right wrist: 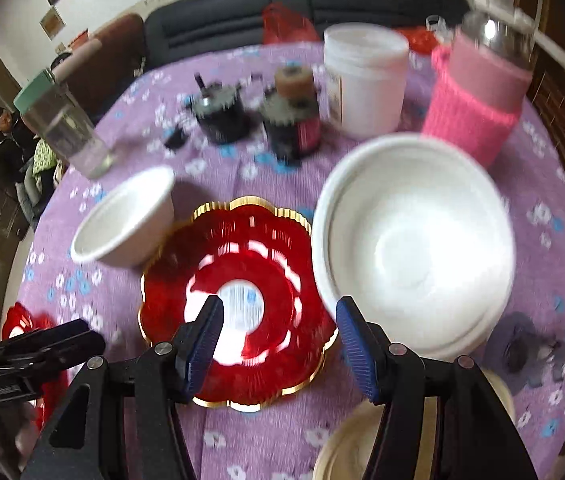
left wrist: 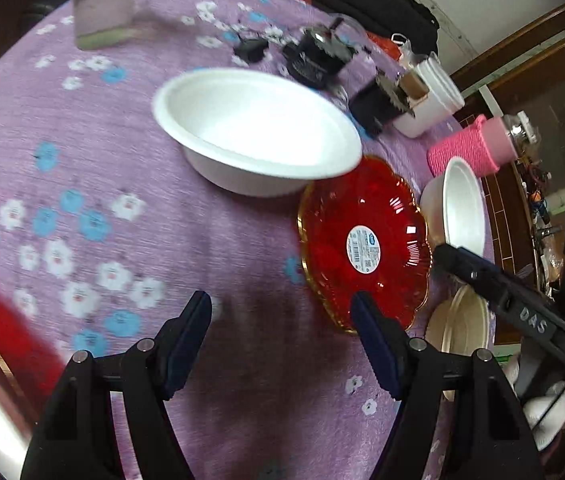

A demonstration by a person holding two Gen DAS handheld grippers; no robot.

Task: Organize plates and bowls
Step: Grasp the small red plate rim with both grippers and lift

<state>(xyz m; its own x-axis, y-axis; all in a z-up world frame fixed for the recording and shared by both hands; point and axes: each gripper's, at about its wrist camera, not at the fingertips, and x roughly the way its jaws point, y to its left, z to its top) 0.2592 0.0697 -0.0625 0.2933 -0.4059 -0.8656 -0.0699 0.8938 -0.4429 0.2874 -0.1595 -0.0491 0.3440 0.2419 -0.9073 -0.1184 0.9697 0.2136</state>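
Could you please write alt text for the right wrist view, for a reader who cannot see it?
The right gripper, jaws open and empty, hovers over a red gold-rimmed plate on a purple floral tablecloth. A large white bowl sits to its right, a smaller white bowl to its left, with jars and bottles behind.

Red plate (right wrist: pixel 242 300): glossy see-thru plastic w/ gold rim, paper sticker at centre. White bowl (left wrist: pixel 256 132): matt, smooth, foam-like. Tablecloth (left wrist: pixel 82 140): woven purple cloth, floral print. Pink bottle sleeve (right wrist: pixel 470 124): rough knit. Gripper pads (right wrist: pixel 356 344): ribbed blue rubber-like.
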